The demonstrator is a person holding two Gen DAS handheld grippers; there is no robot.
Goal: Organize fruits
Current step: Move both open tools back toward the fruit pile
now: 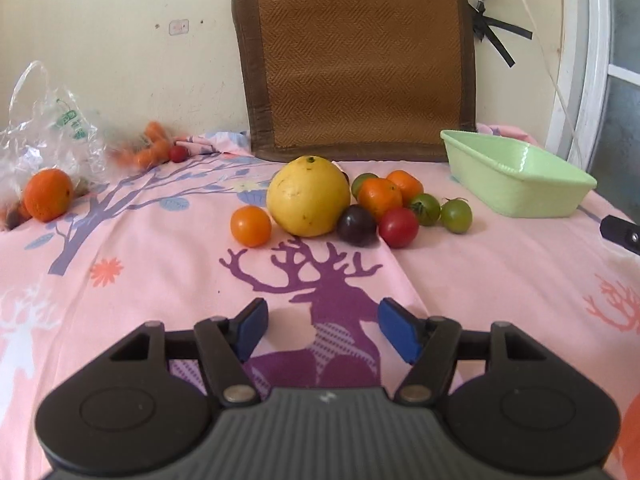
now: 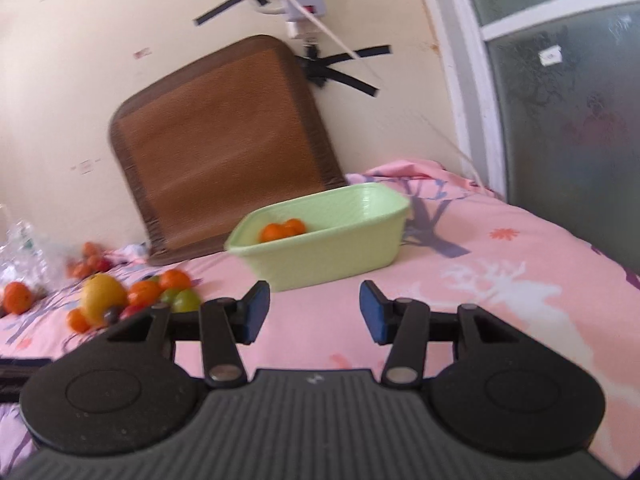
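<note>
In the left wrist view the left gripper (image 1: 322, 330) stands apart and empty at lower centre, the fruit cluster around a yellow grapefruit (image 1: 308, 196) mid-frame and the green basket (image 1: 516, 184) at right, while the right wrist view shows the right gripper (image 2: 314, 312) parted, empty, below the basket holding oranges (image 2: 282, 231).

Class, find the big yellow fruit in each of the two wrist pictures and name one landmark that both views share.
Left wrist view: the big yellow fruit sits at the centre, among the small fruits on the pink sheet.
Right wrist view: the same fruit lies at the far left, blurred.
Shared landmark: the brown woven mat leaning on the wall behind.
</note>
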